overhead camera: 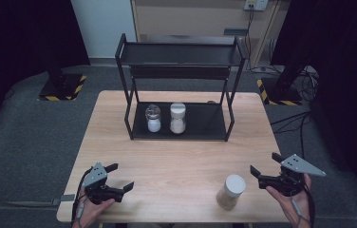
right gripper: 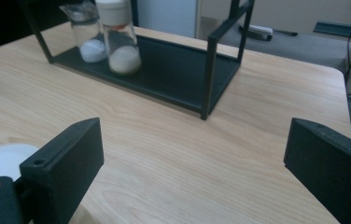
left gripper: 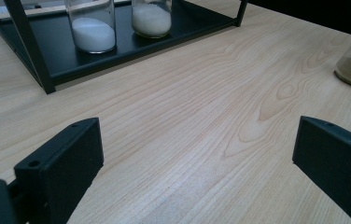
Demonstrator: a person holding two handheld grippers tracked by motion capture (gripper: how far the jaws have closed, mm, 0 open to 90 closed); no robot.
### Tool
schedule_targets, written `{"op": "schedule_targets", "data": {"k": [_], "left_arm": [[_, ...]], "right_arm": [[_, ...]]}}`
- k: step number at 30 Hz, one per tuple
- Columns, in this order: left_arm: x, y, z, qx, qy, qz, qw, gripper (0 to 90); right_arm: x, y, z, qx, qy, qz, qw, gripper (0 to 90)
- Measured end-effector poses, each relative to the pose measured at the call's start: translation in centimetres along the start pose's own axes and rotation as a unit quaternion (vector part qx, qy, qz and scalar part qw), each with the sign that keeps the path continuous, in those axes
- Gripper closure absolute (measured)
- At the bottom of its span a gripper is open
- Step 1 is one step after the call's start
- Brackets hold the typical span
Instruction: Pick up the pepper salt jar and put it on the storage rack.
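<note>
The right tool [overhead camera: 263, 167] hovers released, jaws spread wide with nothing between them, just right of a white-lidded jar [overhead camera: 230, 191] of tan powder standing upright near the front edge of the wooden bench [overhead camera: 176, 156]. The left tool [overhead camera: 119, 176] is likewise released at the front left corner. Two jars of white powder [overhead camera: 154, 118] [overhead camera: 177, 118] stand side by side on the lower shelf of a black rack [overhead camera: 179, 71].

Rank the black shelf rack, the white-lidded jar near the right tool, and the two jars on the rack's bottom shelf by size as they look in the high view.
1. Black shelf rack, by far largest.
2. White-lidded jar near the right tool; it sits nearer the camera, so its lead is unsure.
3. Clear-topped jar and white-capped jar on the bottom shelf look about alike.
</note>
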State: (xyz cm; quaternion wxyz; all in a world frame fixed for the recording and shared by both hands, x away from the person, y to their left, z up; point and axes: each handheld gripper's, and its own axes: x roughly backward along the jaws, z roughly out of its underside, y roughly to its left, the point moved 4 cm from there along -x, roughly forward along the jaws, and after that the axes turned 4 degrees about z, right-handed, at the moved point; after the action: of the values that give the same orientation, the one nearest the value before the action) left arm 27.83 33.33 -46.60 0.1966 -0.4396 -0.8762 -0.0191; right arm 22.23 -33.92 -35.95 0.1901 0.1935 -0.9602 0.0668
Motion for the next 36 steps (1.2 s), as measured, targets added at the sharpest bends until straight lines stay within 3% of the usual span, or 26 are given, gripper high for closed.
{"op": "schedule_targets", "data": {"k": [16,28,36], "left_arm": [[-0.1,0.0,-0.1,0.0,0.001,0.0,1.0,0.7],[0.0,0.0,0.0,0.0,0.0,-0.001,1.0,0.7],[-0.1,-0.1,0.0,-0.004,0.001,0.001,1.0,0.7]], "right_arm": [[2.1,1.3,-2.8,0.026,-0.009,-0.058,0.9979,5.8],[2.4,3.1,-3.1,0.046,-0.001,-0.097,0.9942,5.9],[2.1,4.0,-2.8,0.054,0.009,-0.111,0.9924,6.0]]}}
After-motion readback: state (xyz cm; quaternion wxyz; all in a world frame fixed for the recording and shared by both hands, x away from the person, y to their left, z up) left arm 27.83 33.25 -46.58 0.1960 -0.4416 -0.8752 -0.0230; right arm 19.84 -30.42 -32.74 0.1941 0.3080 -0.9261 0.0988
